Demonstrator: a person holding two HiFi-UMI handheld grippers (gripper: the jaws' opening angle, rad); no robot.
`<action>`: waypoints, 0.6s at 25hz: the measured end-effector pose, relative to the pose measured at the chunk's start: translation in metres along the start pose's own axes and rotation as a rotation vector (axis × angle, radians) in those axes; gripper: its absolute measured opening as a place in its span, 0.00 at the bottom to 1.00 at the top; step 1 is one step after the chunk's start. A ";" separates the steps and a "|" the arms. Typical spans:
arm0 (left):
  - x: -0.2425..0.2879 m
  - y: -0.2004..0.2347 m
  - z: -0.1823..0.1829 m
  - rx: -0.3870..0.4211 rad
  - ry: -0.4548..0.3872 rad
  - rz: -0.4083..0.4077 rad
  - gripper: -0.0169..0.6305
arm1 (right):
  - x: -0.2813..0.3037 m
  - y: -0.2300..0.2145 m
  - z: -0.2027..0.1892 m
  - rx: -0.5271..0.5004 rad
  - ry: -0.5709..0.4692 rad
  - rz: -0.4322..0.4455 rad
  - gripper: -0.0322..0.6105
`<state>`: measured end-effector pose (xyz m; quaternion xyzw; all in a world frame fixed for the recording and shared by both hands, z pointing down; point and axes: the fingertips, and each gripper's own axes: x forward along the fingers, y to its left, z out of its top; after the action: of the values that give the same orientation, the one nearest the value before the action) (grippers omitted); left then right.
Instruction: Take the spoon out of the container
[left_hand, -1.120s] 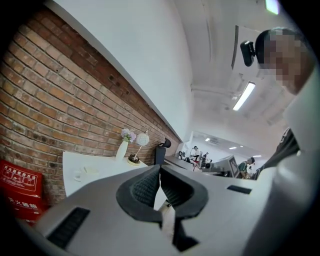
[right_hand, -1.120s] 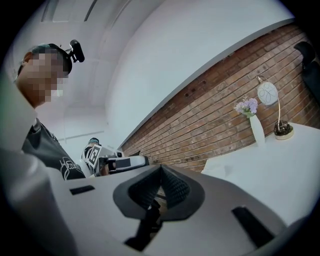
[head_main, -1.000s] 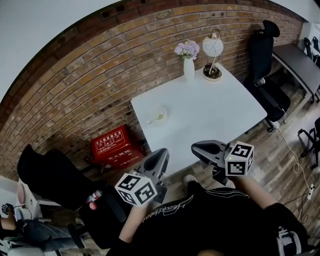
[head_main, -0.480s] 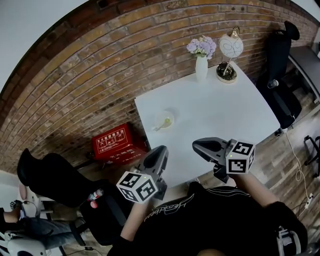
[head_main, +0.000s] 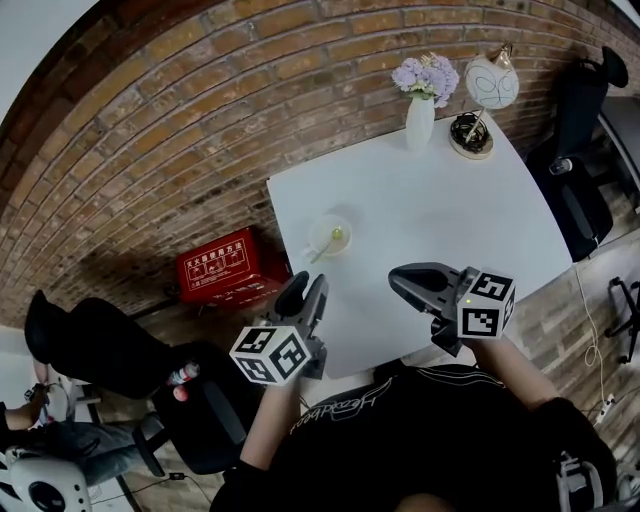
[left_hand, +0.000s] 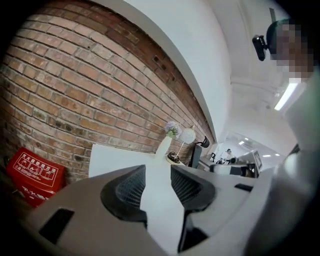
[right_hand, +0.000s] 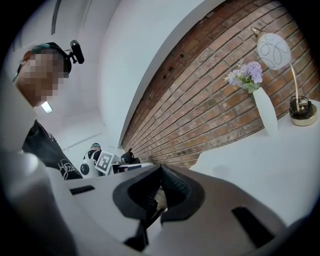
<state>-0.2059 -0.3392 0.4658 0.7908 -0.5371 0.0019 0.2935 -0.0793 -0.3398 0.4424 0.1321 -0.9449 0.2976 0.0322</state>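
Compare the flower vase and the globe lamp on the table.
The vase is slim and white; the lamp has a round globe on a thin gold stem. The vase holds purple flowers; the lamp holds none. Both stand upright at the table's far corner.

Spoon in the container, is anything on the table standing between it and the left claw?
Nothing visible. Only bare table lies between the left claw, whose jaws have just been opening with nothing between them, and the container holding the spoon. The vase and lamp stand at the far corner.
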 end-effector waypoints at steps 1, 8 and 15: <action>0.005 0.006 -0.002 -0.003 0.004 0.019 0.25 | 0.001 -0.004 0.000 0.004 0.003 0.000 0.05; 0.038 0.042 -0.026 -0.026 0.064 0.092 0.29 | 0.002 -0.024 -0.002 0.029 0.016 -0.015 0.05; 0.064 0.065 -0.038 -0.038 0.084 0.153 0.29 | -0.002 -0.039 -0.006 0.052 0.026 -0.038 0.05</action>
<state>-0.2219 -0.3921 0.5477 0.7410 -0.5832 0.0474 0.3296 -0.0674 -0.3670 0.4688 0.1468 -0.9337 0.3233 0.0464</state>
